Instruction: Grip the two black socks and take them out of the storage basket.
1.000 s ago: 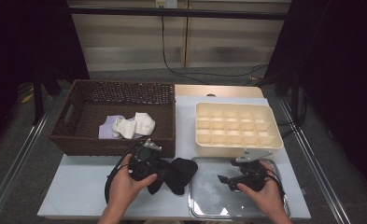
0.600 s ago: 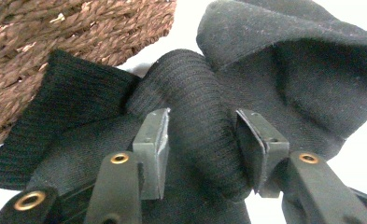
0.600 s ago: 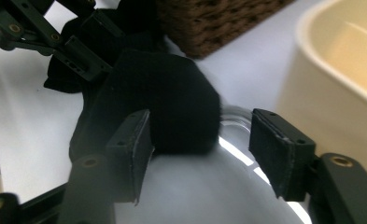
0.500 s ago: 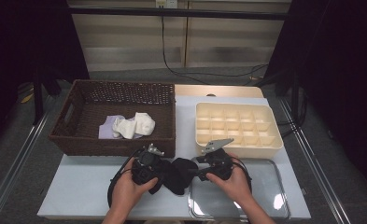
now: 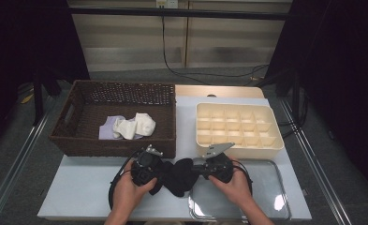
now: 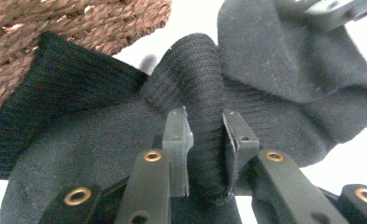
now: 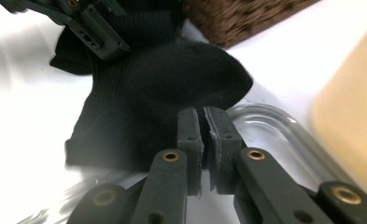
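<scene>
A black sock (image 5: pixel 178 178) lies crumpled on the white table, partly over the corner of a clear tray (image 5: pixel 270 197). My left gripper (image 5: pixel 160 171) comes at it from the left. In the left gripper view its jaws (image 6: pixel 204 116) have just been closing and now pinch a ribbed fold of the sock (image 6: pixel 274 70). My right gripper (image 5: pixel 195 169) meets the sock from the right. Its jaws (image 7: pixel 203 112) have just been closing and stand almost together, tips at the thin edge of the sock (image 7: pixel 172 70). The left gripper (image 7: pixel 92 32) shows at the far side.
A brown wicker basket (image 5: pixel 78 140) with white and lilac cloths (image 5: pixel 135 125) stands at the back left, close behind the sock. A cream compartment tray (image 5: pixel 275 145) sits at the back right. The table's front edge runs just below the hands.
The right hand has moved left from over the clear tray to the sock. Both grippers' jaws have closed on the sock. The left hand has stayed in place.
</scene>
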